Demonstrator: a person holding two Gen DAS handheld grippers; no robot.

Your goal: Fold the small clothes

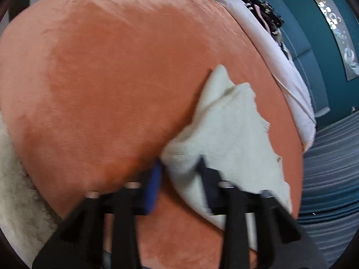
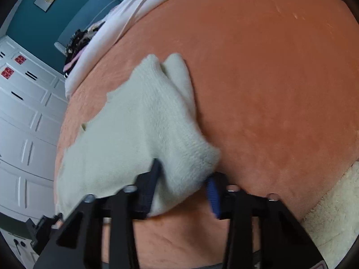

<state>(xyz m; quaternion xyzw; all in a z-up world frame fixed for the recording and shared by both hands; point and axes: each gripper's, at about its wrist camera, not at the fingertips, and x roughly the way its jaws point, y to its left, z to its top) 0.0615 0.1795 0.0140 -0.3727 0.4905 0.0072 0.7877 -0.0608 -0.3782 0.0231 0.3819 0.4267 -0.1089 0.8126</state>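
A small cream fleece garment lies rumpled on an orange blanket; it also shows in the right wrist view. My left gripper has its jaws wide apart around the garment's near corner, with cloth between them. My right gripper also has its jaws apart, straddling the garment's near edge, with a thick fold of cloth between the fingers. Neither pair of jaws looks pressed tight on the cloth. Both views are blurred by motion.
A white sheet borders the blanket's far edge, with a dark pile of clothes beyond it. A cream fluffy throw lies at the blanket's near edge. White wardrobe doors and a teal wall stand around.
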